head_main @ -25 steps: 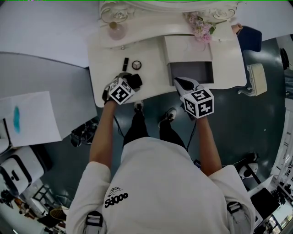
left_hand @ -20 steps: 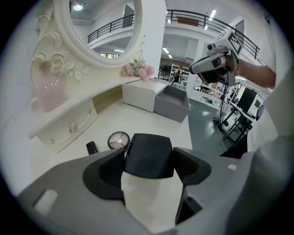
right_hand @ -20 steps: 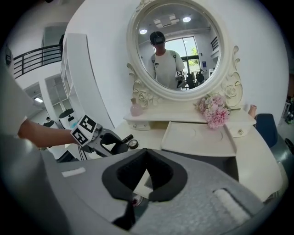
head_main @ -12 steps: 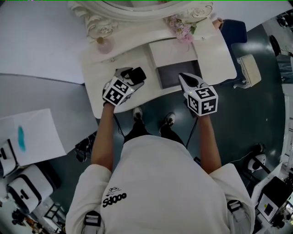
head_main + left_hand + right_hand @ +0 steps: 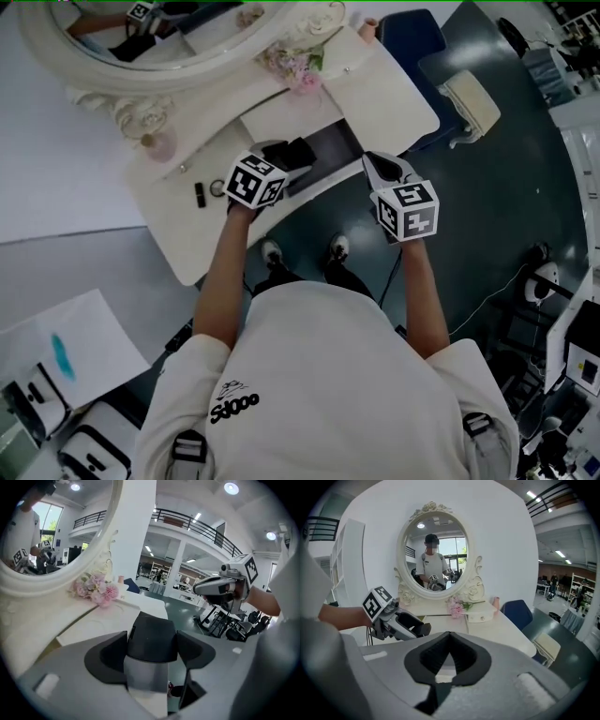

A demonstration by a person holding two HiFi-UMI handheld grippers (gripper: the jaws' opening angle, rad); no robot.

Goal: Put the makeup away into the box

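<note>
- We find the right gripper [image 5: 379, 169] nearest us, on the right. Its jaws are closed on nothing, and its tip is near the box's right end.
- The left gripper [image 5: 292, 156] is clamped on a black-capped, silver-bodied makeup item [image 5: 150, 644]. The item's long axis runs along the jaws, black end far.
- The open box [image 5: 330, 148] lies just far-right of that tip, so we judge that only a short carry remains.
- Farther left on the table [image 5: 187, 234], a black stick [image 5: 200, 194] and a round compact [image 5: 217, 188] lie outside the box.

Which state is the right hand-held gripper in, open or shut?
Shut. The right hand-held gripper shows its jaws meeting at the tips, with nothing between them.
</note>
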